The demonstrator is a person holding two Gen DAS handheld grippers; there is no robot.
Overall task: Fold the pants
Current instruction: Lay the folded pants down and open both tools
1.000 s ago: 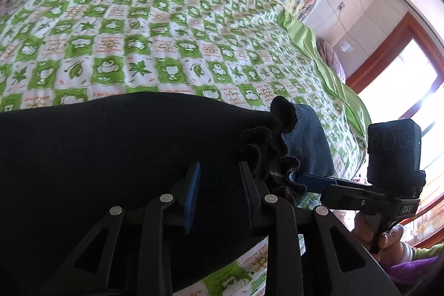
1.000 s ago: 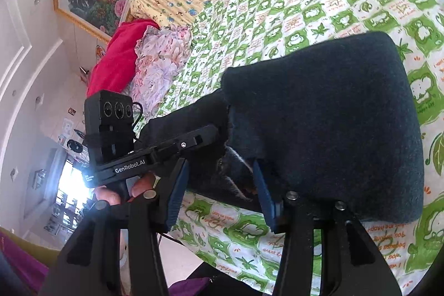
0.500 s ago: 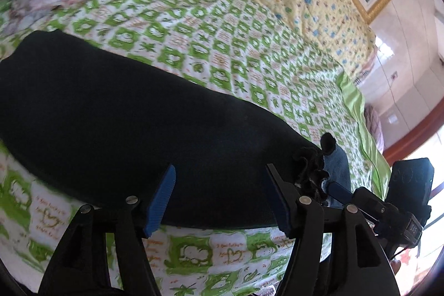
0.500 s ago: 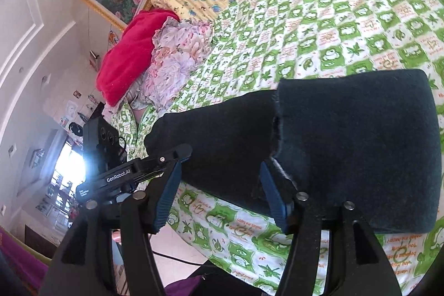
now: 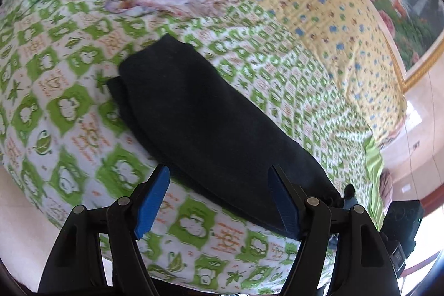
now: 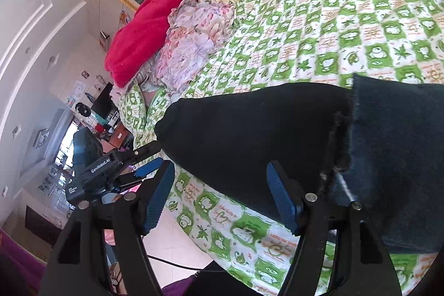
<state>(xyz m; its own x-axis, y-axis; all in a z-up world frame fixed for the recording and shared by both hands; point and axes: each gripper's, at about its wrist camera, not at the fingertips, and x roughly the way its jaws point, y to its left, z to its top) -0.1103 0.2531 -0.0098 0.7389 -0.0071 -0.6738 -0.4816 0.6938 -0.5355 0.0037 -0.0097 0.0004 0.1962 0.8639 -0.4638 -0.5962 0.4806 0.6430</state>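
Dark pants (image 5: 211,129) lie folded in a long strip on the green-patterned bedspread (image 5: 72,113), near the bed's front edge. In the right wrist view the pants (image 6: 263,135) have a folded-over waist end with a frayed inner edge at right (image 6: 394,157). My left gripper (image 5: 219,199) is open and empty, held just above the front edge of the pants. My right gripper (image 6: 222,193) is open and empty, near the front edge of the pants. The left gripper also shows in the right wrist view (image 6: 144,168), beyond the leg end.
A floral cloth (image 6: 191,46) and a red blanket (image 6: 141,35) are piled at the bed's far left. A yellow patterned quilt (image 5: 319,4) covers the head of the bed. The bed's front edge (image 6: 194,229) drops to the floor. The right gripper's body (image 5: 399,221) shows at lower right.
Both grippers opened and let go of the pants, then drew back toward the bed's front edge. The left view swung left along the pants toward the leg end.
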